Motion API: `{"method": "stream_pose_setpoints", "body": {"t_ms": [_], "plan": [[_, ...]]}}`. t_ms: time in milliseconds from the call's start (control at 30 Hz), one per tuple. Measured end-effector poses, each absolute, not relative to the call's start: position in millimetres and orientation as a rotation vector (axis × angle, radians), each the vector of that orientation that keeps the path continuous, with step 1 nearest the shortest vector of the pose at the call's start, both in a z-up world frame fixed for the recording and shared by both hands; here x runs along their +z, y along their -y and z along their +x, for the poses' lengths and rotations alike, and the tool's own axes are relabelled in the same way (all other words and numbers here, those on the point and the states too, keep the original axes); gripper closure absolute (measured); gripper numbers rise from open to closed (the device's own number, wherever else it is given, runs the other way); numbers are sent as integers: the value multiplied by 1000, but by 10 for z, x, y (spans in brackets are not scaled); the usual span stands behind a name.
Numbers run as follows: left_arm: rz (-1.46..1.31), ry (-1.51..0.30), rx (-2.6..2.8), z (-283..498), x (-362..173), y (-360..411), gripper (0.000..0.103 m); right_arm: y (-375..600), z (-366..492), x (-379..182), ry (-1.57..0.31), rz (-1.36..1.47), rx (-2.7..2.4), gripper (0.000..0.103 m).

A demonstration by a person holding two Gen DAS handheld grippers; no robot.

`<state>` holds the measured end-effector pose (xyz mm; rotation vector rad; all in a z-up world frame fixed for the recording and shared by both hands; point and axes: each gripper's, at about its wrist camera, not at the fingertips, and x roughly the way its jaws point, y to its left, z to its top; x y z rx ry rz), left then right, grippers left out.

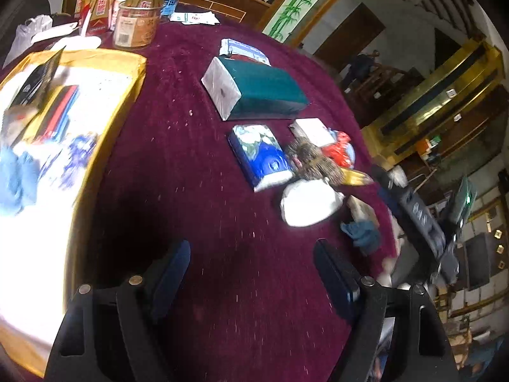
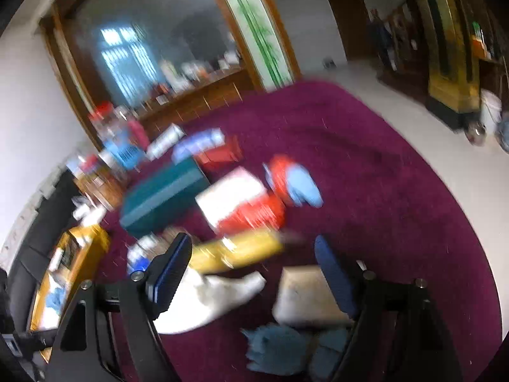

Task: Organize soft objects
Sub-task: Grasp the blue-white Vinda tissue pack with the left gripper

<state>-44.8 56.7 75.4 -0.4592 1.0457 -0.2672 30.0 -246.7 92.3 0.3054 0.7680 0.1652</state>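
Soft things lie on a maroon tablecloth [image 1: 197, 165]: a green tissue pack [image 1: 254, 90], a blue tissue pack [image 1: 259, 156], a brown furry toy [image 1: 310, 157], a white cloth [image 1: 307, 202], a red-and-blue toy [image 1: 340, 149] and a blue rag [image 1: 364, 234]. My left gripper [image 1: 253, 270] is open and empty above bare cloth, short of the pile. My right gripper [image 2: 253, 261] is open over the white cloth [image 2: 219, 293], a beige sponge [image 2: 307, 296] and the blue rag [image 2: 280, 348]. This view is blurred.
A gold-rimmed box [image 1: 105, 105] holding a blue cloth and other items sits at the left. Jars and cartons [image 1: 133, 19] stand at the table's far side. The table edge drops off at the right [image 1: 378, 210]. A wooden sideboard [image 2: 197, 95] stands behind.
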Motion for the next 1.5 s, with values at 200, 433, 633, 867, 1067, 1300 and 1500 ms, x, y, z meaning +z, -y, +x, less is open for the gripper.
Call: {"method": "stream_pose_setpoints", "body": {"t_ms": [200,433,633,867,1067,1300,1500], "plan": [[-433,-1025,-206,62,676,-323,21,2518,233,986,-727,358,215,24],[-283,-984,-106,556,532,-15,21,2445,257,975,-753,351,249,24],[-199,-970,-52,719,369,114,21,2436,262,970,-759,362,259,23],[-117,-954,-91,704,337,200,47,2452,275,950,-762,351,229,23],[-199,-914,-187,404,554,65,47,2467,296,919,-765,335,200,23],[-335,-868,-287,-209,812,-318,47,2425,314,880,-766,279,173,23],[-384,-800,-294,-924,970,-807,46,2399,232,968,-712,271,165,23]]}}
